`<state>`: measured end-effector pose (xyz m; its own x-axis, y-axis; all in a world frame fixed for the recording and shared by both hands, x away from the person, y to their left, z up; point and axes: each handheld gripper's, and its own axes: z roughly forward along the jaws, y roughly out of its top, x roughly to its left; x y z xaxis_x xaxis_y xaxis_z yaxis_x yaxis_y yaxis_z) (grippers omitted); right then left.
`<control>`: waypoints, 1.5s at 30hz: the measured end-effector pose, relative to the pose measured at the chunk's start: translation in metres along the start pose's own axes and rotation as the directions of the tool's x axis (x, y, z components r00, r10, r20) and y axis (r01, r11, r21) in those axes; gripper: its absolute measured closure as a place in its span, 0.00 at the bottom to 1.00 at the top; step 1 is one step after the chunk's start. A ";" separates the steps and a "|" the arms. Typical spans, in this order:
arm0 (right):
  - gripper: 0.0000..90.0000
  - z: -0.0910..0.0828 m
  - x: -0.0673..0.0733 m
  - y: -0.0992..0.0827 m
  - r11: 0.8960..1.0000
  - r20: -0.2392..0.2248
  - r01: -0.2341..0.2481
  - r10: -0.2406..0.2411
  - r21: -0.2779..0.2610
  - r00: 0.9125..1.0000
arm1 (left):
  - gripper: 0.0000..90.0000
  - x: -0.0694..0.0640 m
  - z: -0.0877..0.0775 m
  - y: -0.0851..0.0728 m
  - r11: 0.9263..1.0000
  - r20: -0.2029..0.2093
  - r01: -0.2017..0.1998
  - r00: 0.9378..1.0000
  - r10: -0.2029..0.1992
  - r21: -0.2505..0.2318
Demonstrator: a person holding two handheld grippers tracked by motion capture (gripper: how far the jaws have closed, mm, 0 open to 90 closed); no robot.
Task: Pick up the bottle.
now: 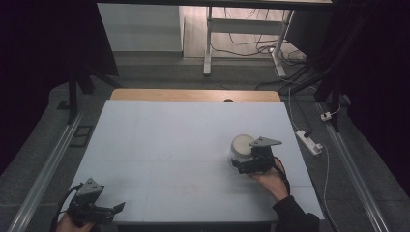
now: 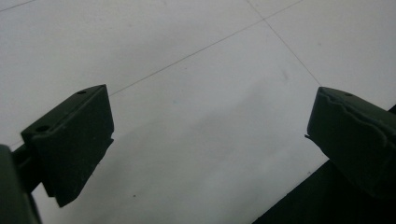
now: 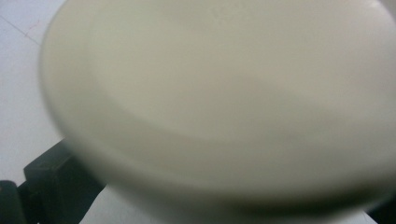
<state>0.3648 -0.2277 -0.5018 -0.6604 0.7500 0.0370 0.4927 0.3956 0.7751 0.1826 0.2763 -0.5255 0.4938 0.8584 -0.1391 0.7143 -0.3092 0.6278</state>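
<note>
A round off-white cup [image 1: 241, 145] stands on the white table [image 1: 174, 145], right of the middle. My right gripper [image 1: 240, 162] is pressed up against its near side, held by a hand in a dark sleeve. In the right gripper view the cup [image 3: 219, 93] is blurred and very close, lying over the jaws; one black fingertip [image 3: 56, 177] shows under its left edge. My left gripper [image 1: 116, 209] rests at the table's front left corner, open, and its jaws [image 2: 210, 135] stand wide apart over bare table.
A wooden strip [image 1: 193, 94] runs along the table's far edge. Rails flank the table on both sides. A power strip [image 1: 309, 141] and cables lie on the floor to the right. Desk legs [image 1: 209, 43] stand beyond the table.
</note>
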 end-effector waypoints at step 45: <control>0.07 0.002 0.032 0.020 0.995 -0.055 0.091 -0.093 -0.035 0.994 | 0.02 -0.001 0.001 0.001 1.000 -0.001 -0.008 1.000 0.008 0.009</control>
<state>0.3544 -0.1947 -0.4861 -0.7336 0.6796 0.0001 0.4106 0.4431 0.7969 0.1831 0.2751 -0.5258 0.4990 0.8563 -0.1332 0.7147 -0.3197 0.6222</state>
